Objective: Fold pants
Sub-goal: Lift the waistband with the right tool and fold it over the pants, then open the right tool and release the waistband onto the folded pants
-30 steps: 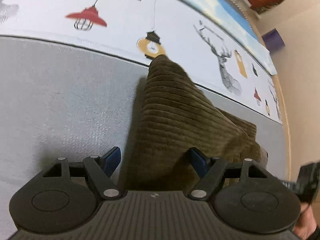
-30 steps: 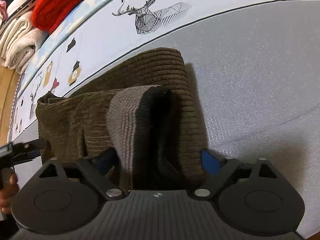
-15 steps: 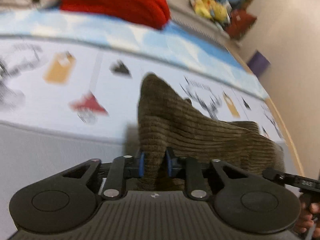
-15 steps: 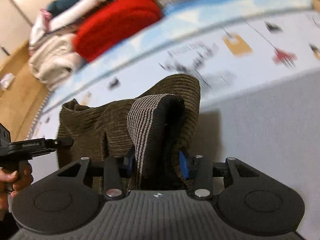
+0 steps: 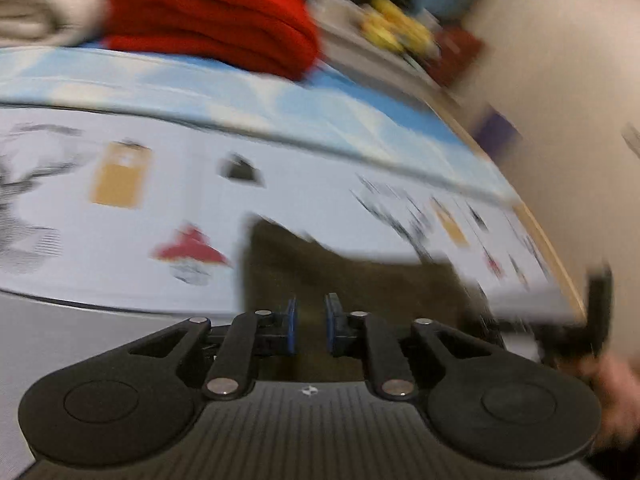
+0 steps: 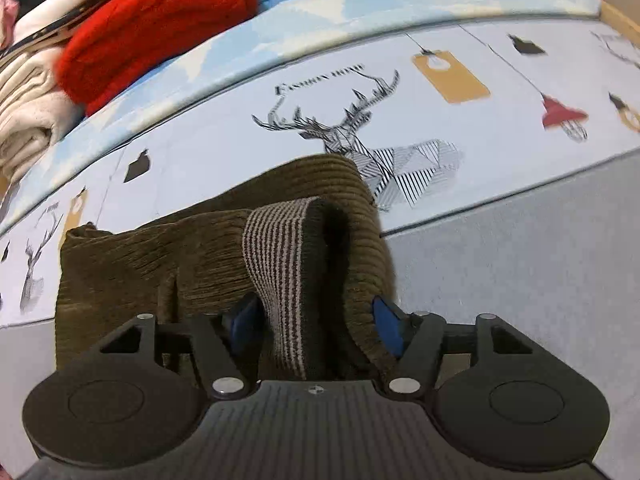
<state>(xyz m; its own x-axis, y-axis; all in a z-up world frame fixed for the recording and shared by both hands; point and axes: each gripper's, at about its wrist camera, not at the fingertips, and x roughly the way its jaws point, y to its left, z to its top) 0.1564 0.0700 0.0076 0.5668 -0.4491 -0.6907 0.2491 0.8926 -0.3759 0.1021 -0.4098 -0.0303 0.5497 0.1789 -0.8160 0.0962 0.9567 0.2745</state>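
My left tongs [image 5: 310, 326] sit nearly together, their blue pads pinching a raised fold of the olive-brown ribbed corduroy pants [image 5: 360, 292]; that view is smeared, so I cannot make out the cloth's texture there. My right tongs [image 6: 316, 320] have just been opening again, and their blue pads stand apart on either side of a bunched fold, the striped grey-and-dark waistband lining [image 6: 276, 264] between them; I cannot tell for sure whether the pads still press it. The pants [image 6: 168, 248] lie bunched across the line where the plain grey sheet [image 6: 520, 280] meets the white printed bedcover with deer and lamp drawings [image 6: 240, 132]. At the bed's far edge sits a folded red knit [image 6: 160, 24] beside cream folded cloth [image 6: 24, 120].
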